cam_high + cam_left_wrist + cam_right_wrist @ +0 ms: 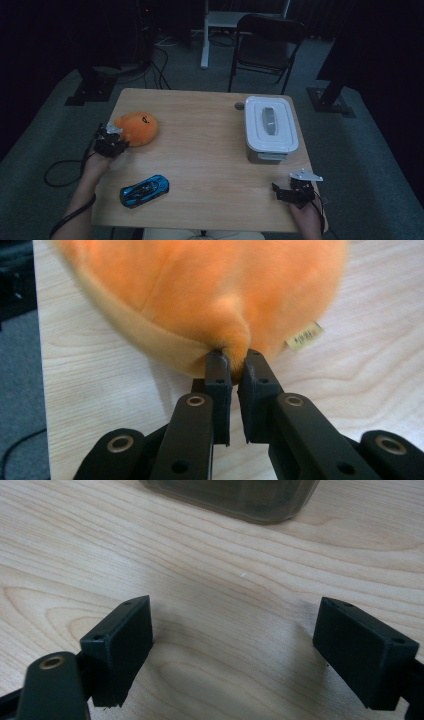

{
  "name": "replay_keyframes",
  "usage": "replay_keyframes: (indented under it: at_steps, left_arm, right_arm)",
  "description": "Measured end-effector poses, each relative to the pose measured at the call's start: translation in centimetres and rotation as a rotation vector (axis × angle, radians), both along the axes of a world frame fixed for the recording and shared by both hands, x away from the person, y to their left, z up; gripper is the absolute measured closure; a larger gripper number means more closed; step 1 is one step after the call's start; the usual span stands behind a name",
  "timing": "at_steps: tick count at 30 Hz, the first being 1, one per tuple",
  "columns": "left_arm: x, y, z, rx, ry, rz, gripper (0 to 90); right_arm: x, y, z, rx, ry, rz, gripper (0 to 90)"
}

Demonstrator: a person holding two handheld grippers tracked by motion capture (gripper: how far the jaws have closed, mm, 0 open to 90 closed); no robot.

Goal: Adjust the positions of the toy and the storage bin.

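An orange plush toy (pixel 137 128) lies on the left part of the wooden table (pixel 205 150). My left gripper (pixel 111 142) sits at its near-left side, shut on a pinch of the plush's fur (pixel 231 347); a small yellow tag (pixel 304 336) sticks out at the plush's edge. A blue toy car (pixel 144 190) rests near the front edge. A white lidded box (pixel 270 127) stands at the right. My right gripper (pixel 292 192) hovers low over the table (pixel 230 580) in front of the box (pixel 240 497), open, with nothing between its jaws.
A small dark round thing (pixel 239 106) lies on the table left of the box's far corner. A black folding chair (pixel 265 45) and stand legs sit on the floor beyond the table. A cable loops off the left edge (pixel 60 172).
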State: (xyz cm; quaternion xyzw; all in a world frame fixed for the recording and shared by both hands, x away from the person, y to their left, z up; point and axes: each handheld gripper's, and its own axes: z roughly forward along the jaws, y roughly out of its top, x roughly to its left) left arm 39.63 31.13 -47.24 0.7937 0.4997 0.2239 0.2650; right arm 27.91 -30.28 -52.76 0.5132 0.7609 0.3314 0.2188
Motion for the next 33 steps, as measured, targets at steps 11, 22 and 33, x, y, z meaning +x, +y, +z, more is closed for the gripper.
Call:
replay_keyframes:
  at_steps: [11,22,33]
  left_arm:
    - [-0.8,-3.3,0.4,-0.064,0.014,-0.032,84.0]
    - [-1.6,-5.1,-0.1,-0.137,0.037,-0.121,70.1]
    - [-2.4,-2.8,4.0,-0.129,-0.01,-0.014,27.6]
  right_arm:
    - [0.0,0.0,0.0,0.0,0.0,0.0,15.7]
    - [0.0,0.0,0.0,0.0,0.0,0.0,15.6]
    - [0.0,0.0,0.0,0.0,0.0,-0.001,15.6]
